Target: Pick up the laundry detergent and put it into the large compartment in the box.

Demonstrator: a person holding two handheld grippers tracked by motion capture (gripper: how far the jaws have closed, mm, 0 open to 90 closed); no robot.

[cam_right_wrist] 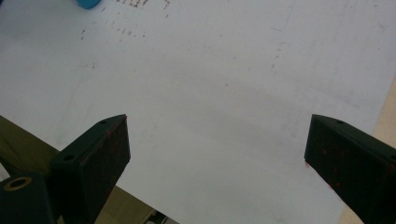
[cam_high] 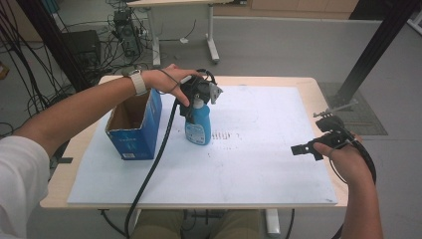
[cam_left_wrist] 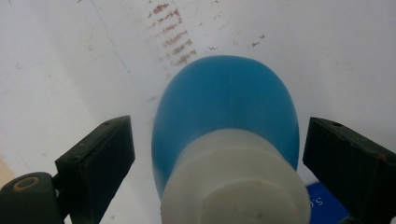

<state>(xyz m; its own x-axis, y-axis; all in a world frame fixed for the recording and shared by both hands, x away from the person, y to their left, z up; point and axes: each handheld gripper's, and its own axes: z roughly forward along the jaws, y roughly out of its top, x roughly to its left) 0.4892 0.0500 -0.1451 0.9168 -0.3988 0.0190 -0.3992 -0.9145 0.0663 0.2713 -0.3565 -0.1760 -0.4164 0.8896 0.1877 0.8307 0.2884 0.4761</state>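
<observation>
A blue spray bottle [cam_high: 198, 127] with a white top stands upright on the white board [cam_high: 259, 174], just right of an open blue cardboard box [cam_high: 133, 135]. My left gripper [cam_high: 200, 93] points down over the bottle's top. In the left gripper view the white cap [cam_left_wrist: 236, 184] and blue body [cam_left_wrist: 224, 102] sit between the two jaws, and a gap shows on each side, so my left gripper [cam_left_wrist: 217, 154] is open. My right gripper [cam_high: 313, 135] hovers open over the board's right part with nothing between its jaws [cam_right_wrist: 217, 144]. A corner of the bottle [cam_right_wrist: 88, 3] shows far off.
The wooden table edge [cam_high: 326, 94] frames the board. Brown smudge marks [cam_high: 225, 135] lie on the board right of the bottle. The left gripper's cable [cam_high: 152, 169] runs across the board toward the front edge. Another desk and cables stand on the floor behind.
</observation>
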